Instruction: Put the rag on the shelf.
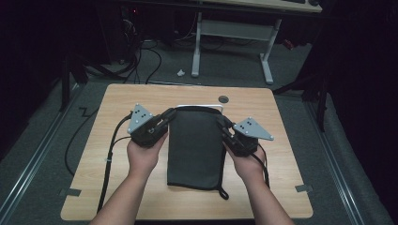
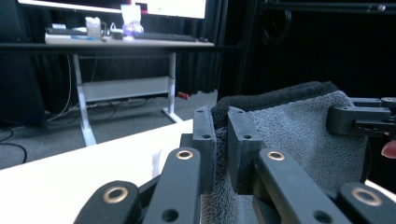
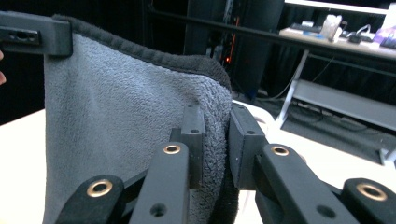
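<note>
A dark grey towel (image 1: 195, 147) lies lengthwise on the wooden table (image 1: 117, 108), folded into a long rectangle. Its far edge is lifted off the table. My left gripper (image 1: 170, 115) is shut on the far left corner of the towel (image 2: 299, 126), and my right gripper (image 1: 221, 119) is shut on the far right corner of the towel (image 3: 121, 121). In the left gripper view my own gripper (image 2: 221, 140) pinches the fleece and the other gripper (image 2: 359, 119) holds the far corner. In the right gripper view my own gripper (image 3: 215, 140) pinches the fleece too.
A white wire hanger or rack (image 1: 199, 106) lies under the towel's far edge. A small round hole (image 1: 223, 99) sits in the table near the far edge. A white-legged desk (image 1: 232, 42) stands beyond the table, with cables on the floor.
</note>
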